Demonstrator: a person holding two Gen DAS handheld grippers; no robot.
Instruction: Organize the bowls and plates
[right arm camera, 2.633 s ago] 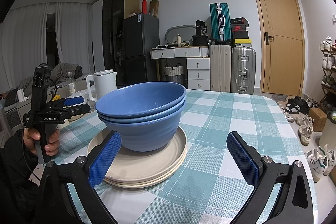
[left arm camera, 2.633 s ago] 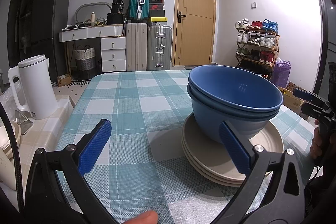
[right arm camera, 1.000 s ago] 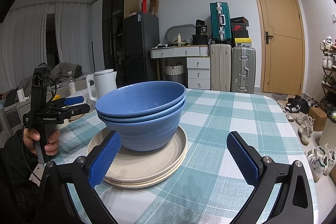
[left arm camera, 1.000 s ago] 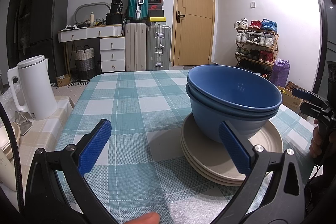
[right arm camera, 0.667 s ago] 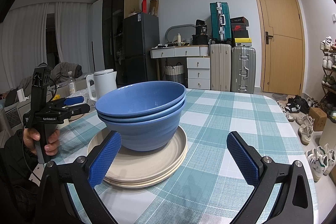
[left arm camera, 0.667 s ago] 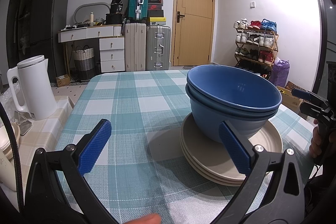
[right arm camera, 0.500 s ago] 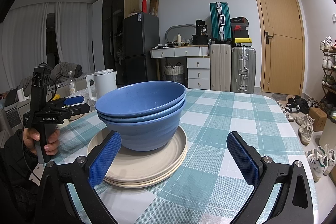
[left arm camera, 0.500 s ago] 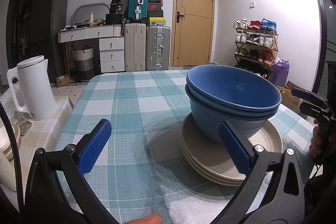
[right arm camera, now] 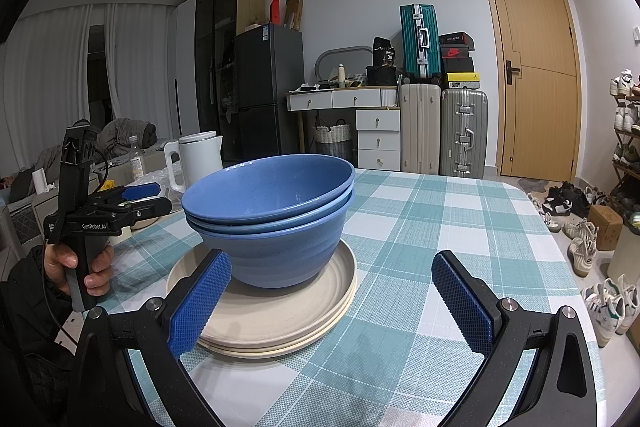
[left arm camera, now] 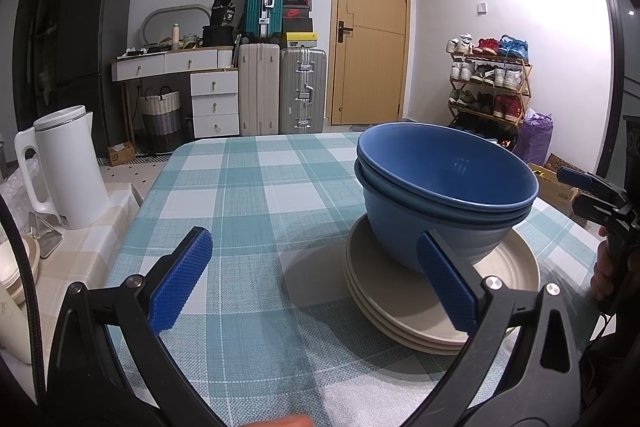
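Nested blue bowls (right arm camera: pixel 272 223) stand on a stack of cream plates (right arm camera: pixel 276 311) at the near middle of the table with the teal checked cloth (right arm camera: pixel 440 227); three bowl rims show, one inside another, and the plate edges suggest three or four plates. The left gripper (left arm camera: pixel 312 279) is released, jaws spread wide and holding nothing, its right pad just in front of the bowls' wall without clear contact. The right gripper (right arm camera: pixel 332 299) is likewise spread and empty, facing the stack from the opposite side. Both are held low, near table level, on either flank of the pile. The matte, speckled finish suggests light, stiff, plastic-like ware, unlikely to shatter but smooth enough to slip. The bowls' curved walls give poor purchase; the thin upper rim is the likelier hold, one pad inside and one outside. The plates would be taken at their raised lip, though the bowls' weight rests on them. A white kettle (left arm camera: pixel 64 171) stands well apart, beside the table
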